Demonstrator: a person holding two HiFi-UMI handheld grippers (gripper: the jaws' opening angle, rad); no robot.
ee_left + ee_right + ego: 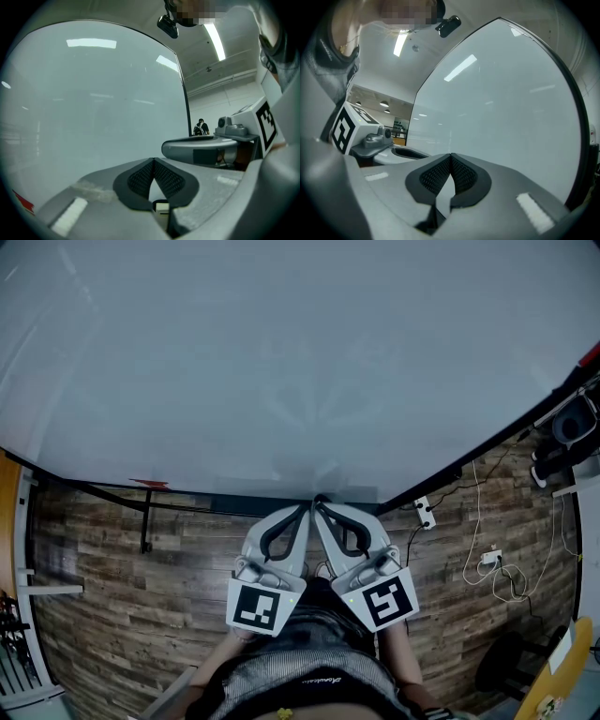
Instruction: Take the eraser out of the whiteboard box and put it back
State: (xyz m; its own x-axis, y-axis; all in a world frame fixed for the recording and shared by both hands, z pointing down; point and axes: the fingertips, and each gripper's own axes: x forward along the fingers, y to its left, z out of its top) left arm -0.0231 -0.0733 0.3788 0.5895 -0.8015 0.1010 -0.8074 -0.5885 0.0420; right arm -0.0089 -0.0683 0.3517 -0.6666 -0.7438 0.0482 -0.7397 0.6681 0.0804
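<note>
Ceiling strip lights [215,40] glare softly off the whiteboard [300,362]; fisheye edges bend and darken

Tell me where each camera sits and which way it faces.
Head view: on the person's head, facing steeply down at whiteboard, wood floor; torso, left gripper, right gripper show.
Left gripper view: on that gripper, along its shut jaws at the whiteboard; right gripper at right.
Right gripper view: on that gripper, along its shut jaws at the whiteboard; left gripper at left.
Shared: all see the whiteboard.
</note>
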